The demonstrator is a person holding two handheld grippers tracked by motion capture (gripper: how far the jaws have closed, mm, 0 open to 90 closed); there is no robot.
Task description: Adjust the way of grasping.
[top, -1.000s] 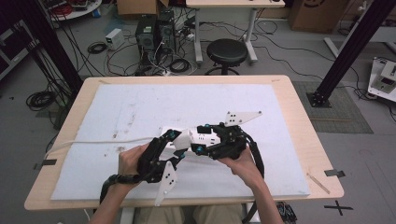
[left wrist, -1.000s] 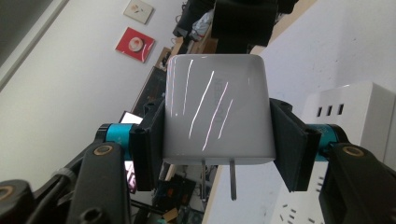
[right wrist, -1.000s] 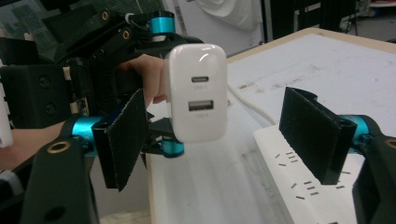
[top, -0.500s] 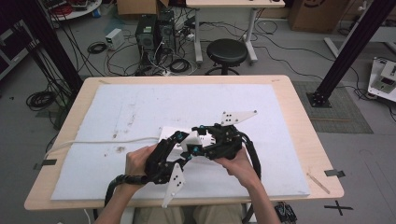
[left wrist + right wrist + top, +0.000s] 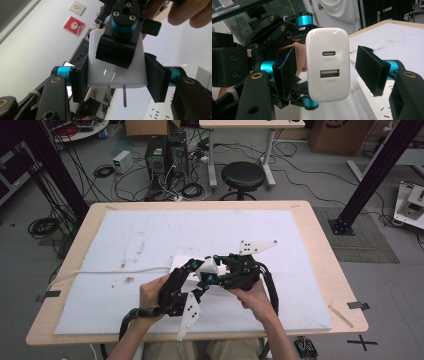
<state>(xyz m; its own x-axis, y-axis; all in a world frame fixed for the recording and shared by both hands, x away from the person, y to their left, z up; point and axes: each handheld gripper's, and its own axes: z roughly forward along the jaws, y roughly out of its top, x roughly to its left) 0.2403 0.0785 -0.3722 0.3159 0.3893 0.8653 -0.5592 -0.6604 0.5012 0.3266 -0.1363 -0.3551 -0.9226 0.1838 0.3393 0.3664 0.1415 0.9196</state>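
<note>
The left tongs grip a white charger by its two flat sides, both pads pressed against it; its two metal prongs stick out toward the camera in the left gripper view, and one pad of the other tool lies on its upper face. In the right gripper view the right tongs stand around the same charger with jaws apart: the left pad touches or nearly touches its edge, which I cannot tell, while the right pad stands clear of it, a gap showing between; the face turned this way bears a USB-C port above a USB-A port. Behind the charger are the left tongs' black links and blue joints, and a bit of a finger. From the high view the left tongs and right tongs meet nose to nose over the near middle of the table, the charger held between them above a white sheet; a white power strip lies just behind it, its cord running off to the left edge; the left hand and right hand come in from below; beyond the table stands a black stool amid floor cables.
</note>
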